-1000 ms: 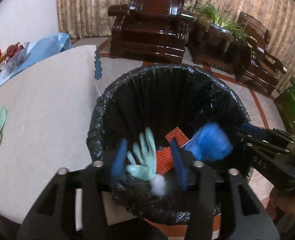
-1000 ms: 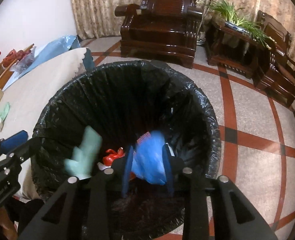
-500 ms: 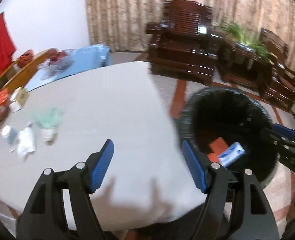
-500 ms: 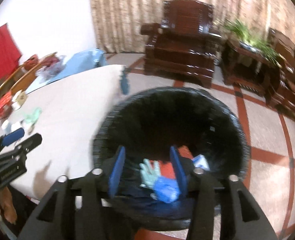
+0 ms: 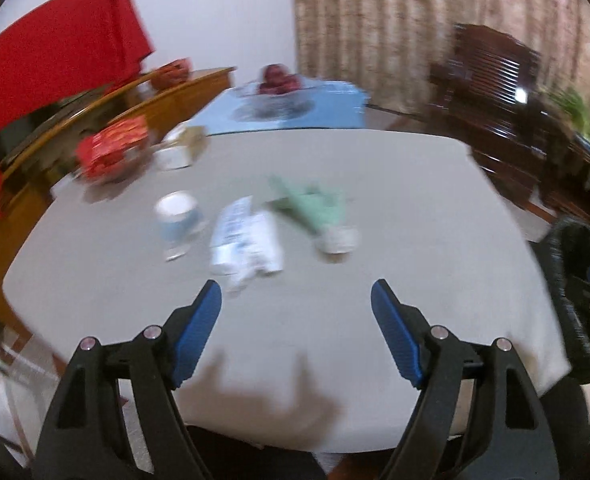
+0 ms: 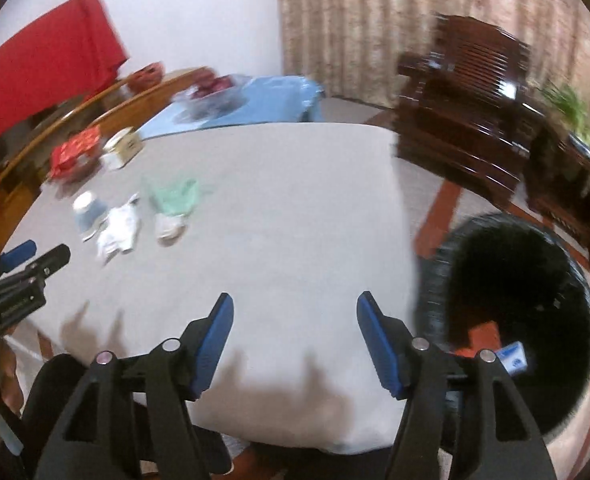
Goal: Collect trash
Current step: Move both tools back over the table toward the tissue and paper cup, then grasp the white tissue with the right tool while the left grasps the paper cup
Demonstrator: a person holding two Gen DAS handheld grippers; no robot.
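The remaining trash lies in a loose cluster on the pale grey cloth-covered counter (image 5: pixel 335 320), toward eleven o'clock from the left tongs (image 5: pixel 297 306). In that cluster are a small white paper cup with a blue band (image 5: pixel 178 216), a crumpled white printed wrapper (image 5: pixel 247 240), and a limp mint-green rubber glove (image 5: pixel 311 204) whose cuff touches a short white cup-like piece (image 5: pixel 337 238). All are blurred, so finer detail cannot be told.

These things look light and easily shoved. The glove is soft and floppy and would likely take best at its bunched middle. The wrapper is thin and crushable, best pinched across its thickest fold. The cup is stiff but can roll, so a hold across its rim seems safest.

Both tongs have just been opening, and each stands wide with nothing between its blue pads. The left tongs point down at a slant over the near half of the counter. The right tongs (image 6: pixel 295 320) slant down the same way over the counter's near edge, with the black-bagged round waste bin (image 6: pixel 447 264) at three o'clock from them.
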